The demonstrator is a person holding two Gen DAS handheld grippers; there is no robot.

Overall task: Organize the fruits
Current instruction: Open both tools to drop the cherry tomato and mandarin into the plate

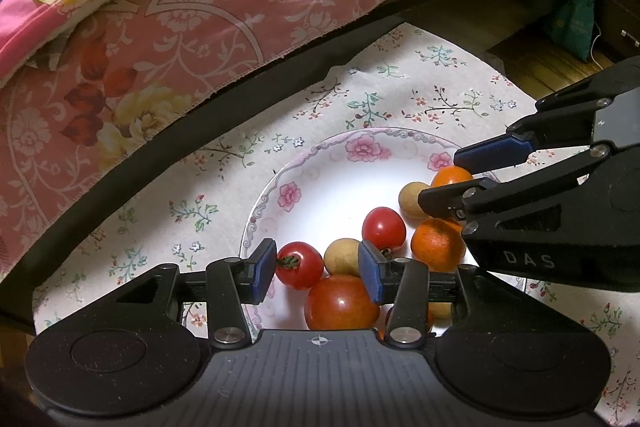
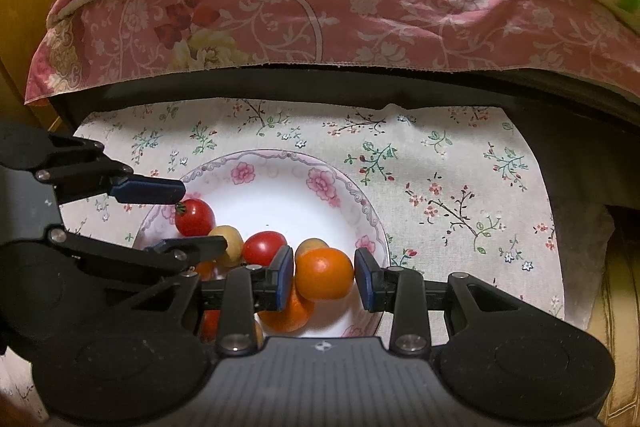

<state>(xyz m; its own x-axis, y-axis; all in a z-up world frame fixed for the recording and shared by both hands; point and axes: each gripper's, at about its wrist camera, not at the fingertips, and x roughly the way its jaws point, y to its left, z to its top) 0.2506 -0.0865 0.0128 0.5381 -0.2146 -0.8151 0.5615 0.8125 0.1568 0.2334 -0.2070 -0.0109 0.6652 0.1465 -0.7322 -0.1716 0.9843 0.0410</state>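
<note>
Your left hand-held gripper (image 1: 318,275) had its jaws spread apart over the plate (image 1: 320,171), nothing clamped; a red tomato (image 1: 299,264), a tan round fruit (image 1: 343,257) and a bigger tomato (image 1: 341,303) sat between the pads, untouched. Your right hand-held gripper (image 2: 324,277) straddled an orange (image 2: 325,273): left pad against it, right pad showing a thin gap, so I couldn't tell if it was clamped. All fruit stayed piled on the near side of the plate, which sat on a floral cloth (image 2: 460,187) on the tabletop, a bed (image 2: 360,19) behind.
</note>
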